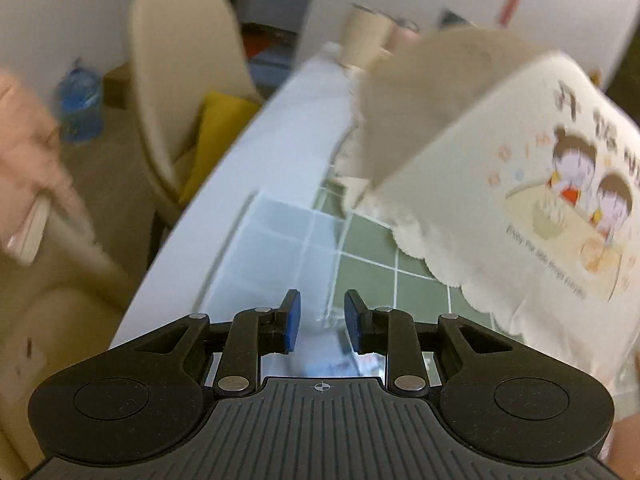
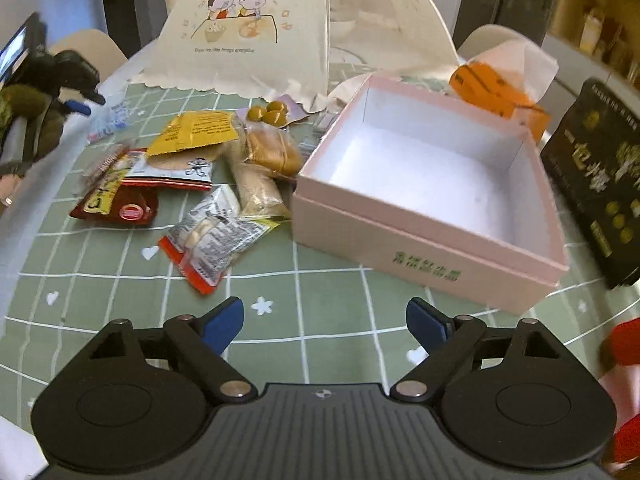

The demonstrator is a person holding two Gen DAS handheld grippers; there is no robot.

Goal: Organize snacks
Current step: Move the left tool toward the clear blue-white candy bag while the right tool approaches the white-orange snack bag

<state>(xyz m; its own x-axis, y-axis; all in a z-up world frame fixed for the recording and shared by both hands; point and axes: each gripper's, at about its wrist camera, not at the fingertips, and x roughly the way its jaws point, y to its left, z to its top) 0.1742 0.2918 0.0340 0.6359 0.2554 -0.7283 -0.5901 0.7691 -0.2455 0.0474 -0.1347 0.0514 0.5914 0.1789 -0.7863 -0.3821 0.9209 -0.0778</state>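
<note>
Heaped on the green checked tabletop (image 2: 332, 280), left of the pink box (image 2: 432, 216): snacks (image 2: 208, 184) in crinkled wrappers — yellow pack, red pouch, silver-and-orange packet, tan rolls, small brown sweets. Box open, white and bare inside, green lettering on front, too blurred to read. Behind, food cover (image 2: 244, 36) reading 开饭啦! Right gripper (image 2: 324, 320) fingers wide apart, nothing between. Left gripper (image 1: 322, 320) fingers narrowly apart, gripping nothing, at tabletop edge.

A home dining area, I'd say. Ahead of my right fingers: round table under a green checked cloth (image 2: 340, 280), folding food cover (image 2: 244, 40) with cartoon children. Left of my left fingers: beige dining chair (image 1: 180, 64), yellow cushion (image 1: 218, 128).
</note>
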